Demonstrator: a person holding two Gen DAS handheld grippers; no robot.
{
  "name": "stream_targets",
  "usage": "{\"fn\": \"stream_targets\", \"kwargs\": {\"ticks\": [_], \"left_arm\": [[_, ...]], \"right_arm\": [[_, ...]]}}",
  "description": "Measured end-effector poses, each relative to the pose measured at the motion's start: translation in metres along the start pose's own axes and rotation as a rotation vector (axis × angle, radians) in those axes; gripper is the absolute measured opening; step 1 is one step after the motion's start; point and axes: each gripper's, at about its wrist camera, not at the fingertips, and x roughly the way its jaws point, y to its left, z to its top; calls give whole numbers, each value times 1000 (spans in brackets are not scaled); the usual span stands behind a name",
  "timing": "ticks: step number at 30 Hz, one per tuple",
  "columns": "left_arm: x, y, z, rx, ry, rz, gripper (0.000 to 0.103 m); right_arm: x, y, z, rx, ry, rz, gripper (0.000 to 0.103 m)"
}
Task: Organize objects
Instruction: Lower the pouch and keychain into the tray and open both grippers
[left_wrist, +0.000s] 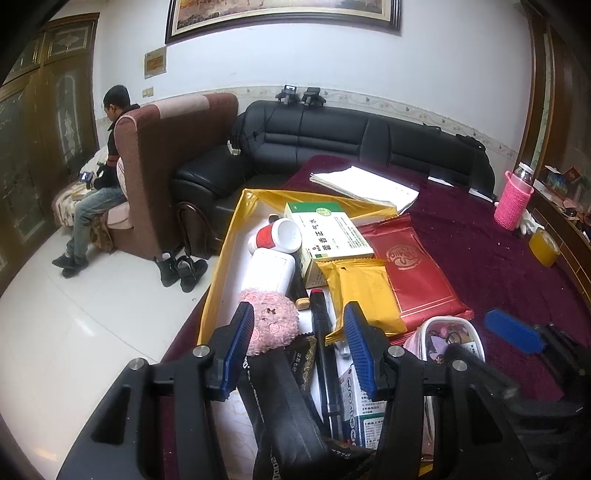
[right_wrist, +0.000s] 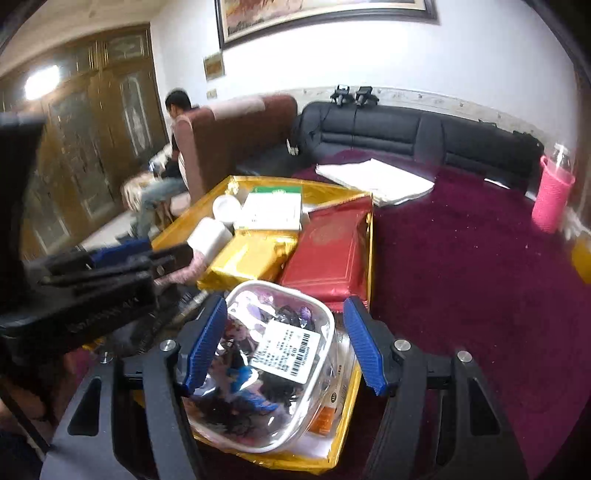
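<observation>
Pouch (right_wrist: 266, 369) sits in tray (right_wrist: 364, 240), near end, between right gripper (right_wrist: 286, 343) pads, long axis toward 1 o'clock. Spread, not pinching. Left gripper (left_wrist: 299, 347) at 9 o'clock, spread over black sleeve (left_wrist: 284, 398), farther off.

A white wall (left_wrist: 443, 66) is hung with a large framed painting (left_wrist: 284, 16). Below it, a black leather sofa (left_wrist: 332, 136) is set beside a brown armchair (left_wrist: 166, 155). Dark carved wooden doors (left_wrist: 44, 122) are seen at the left above a glossy white tiled floor (left_wrist: 92, 314).
</observation>
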Motion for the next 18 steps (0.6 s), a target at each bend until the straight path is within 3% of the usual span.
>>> {"fn": "stream_targets", "kwargs": {"ticks": [6,11,18], "left_arm": [[-20,-8,-6,42,-77,101,78],[-33,-10,-17,50,-92,211,91],[-36,-4,-30,40,-39,306,92]], "right_arm": [[-32,-5,-1,47,-36,22,65],[-55,2,-18,52,-79,43,69],[-51,10,-30,-5,-95,24,70]]}}
